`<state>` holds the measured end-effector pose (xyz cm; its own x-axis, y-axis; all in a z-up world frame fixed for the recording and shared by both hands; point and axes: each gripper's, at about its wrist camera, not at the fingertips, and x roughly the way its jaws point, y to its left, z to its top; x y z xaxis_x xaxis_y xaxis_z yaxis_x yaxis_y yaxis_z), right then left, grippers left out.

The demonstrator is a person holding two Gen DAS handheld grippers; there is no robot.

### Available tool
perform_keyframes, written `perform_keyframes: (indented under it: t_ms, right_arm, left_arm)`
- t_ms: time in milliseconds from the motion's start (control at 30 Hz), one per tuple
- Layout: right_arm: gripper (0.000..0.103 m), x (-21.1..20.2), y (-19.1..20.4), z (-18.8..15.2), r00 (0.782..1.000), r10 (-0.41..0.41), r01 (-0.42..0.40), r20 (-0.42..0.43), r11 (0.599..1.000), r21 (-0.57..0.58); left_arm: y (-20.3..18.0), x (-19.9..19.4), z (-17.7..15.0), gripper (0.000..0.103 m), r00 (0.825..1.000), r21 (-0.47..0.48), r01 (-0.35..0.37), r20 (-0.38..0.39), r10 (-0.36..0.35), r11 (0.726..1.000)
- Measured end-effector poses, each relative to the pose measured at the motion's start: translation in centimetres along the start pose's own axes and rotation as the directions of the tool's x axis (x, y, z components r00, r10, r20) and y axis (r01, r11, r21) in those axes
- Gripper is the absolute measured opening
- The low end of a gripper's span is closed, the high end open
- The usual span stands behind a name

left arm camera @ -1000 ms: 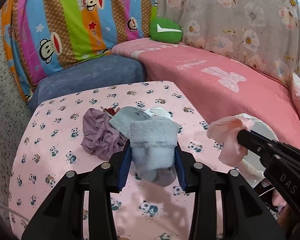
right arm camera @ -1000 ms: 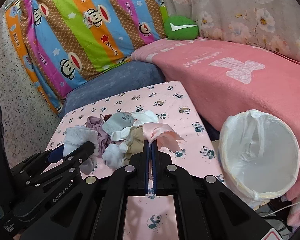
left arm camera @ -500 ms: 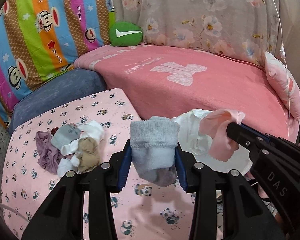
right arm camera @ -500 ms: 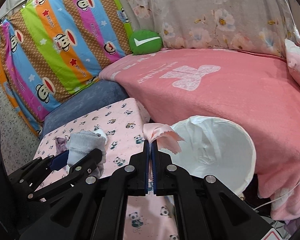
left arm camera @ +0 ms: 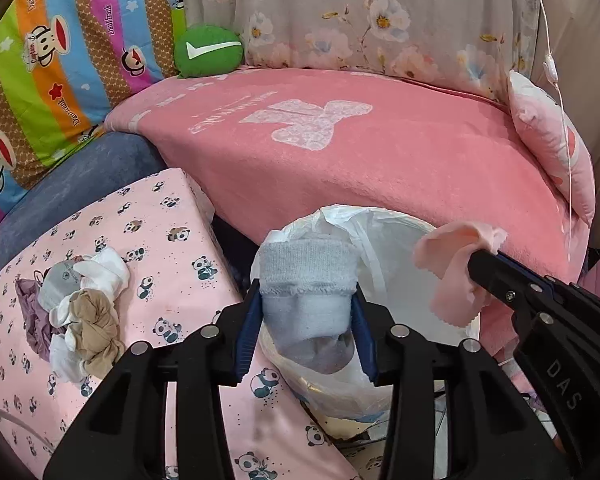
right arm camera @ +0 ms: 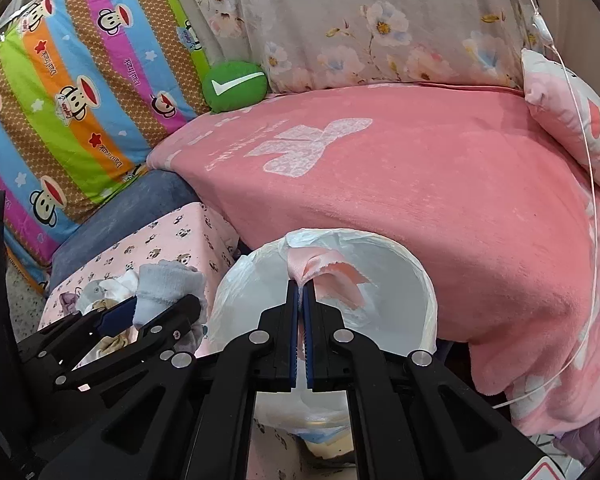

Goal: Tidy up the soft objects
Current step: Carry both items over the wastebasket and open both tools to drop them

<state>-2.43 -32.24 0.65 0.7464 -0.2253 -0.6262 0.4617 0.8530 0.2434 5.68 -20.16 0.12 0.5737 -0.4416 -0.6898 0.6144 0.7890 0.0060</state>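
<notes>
Just in front of my left gripper stands the bin, and the sock between its fingers is over the near rim. To its left, the table carries a pile of socks. My right gripper holds the cloth above the bin's opening, with the sofa behind.

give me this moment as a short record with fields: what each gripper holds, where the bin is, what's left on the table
left gripper: shut on rolled grey-blue knit sock, near the bin's rim
right gripper: shut on thin pale pink cloth, over the bin's opening
bin: round white bin lined with a white plastic bag, between table and pink-blanketed sofa
table: pink panda-print tabletop
left on table: small pile of socks and cloths, white, beige, grey, purple
</notes>
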Motion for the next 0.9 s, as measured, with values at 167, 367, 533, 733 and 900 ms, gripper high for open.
perform_keyframes:
  t_ms: [167, 367, 533, 733, 900]
  right_arm:
    - [0.004, 0.9, -0.8, 0.2, 1.0, -0.007, 0.007, -0.007, 1.0, 0.001]
    - [0.007, 1.2, -1.0, 0.6, 1.0, -0.02, 0.02, 0.008, 1.0, -0.005]
    - [0.013, 1.0, -1.0, 0.8, 0.999, -0.034, 0.034, 0.01, 0.999, -0.002]
    - [0.019, 0.0, -1.0, 1.0, 0.999, -0.043, 0.043, 0.029, 0.999, 0.009]
    - [0.027, -1.0, -0.1, 0.7, 0.998, -0.039, 0.039, 0.041, 0.999, -0.002]
  left_arm:
    - [-0.3, 1.2, 0.4, 0.043, 1.0, -0.009, -0.003, -0.014, 0.003, 1.0]
    - [-0.6, 1.2, 1.0, 0.077, 0.998, -0.006, -0.052, 0.024, 0.052, 0.999]
    - [-0.2, 1.2, 1.2, 0.086, 0.998, -0.017, -0.062, 0.022, 0.062, 0.998]
    - [0.1, 0.4, 1.1, 0.087, 0.996, -0.017, -0.076, 0.037, 0.076, 0.997]
    - [1.1, -0.8, 0.5, 0.087, 0.994, -0.026, -0.093, 0.048, 0.094, 0.995]
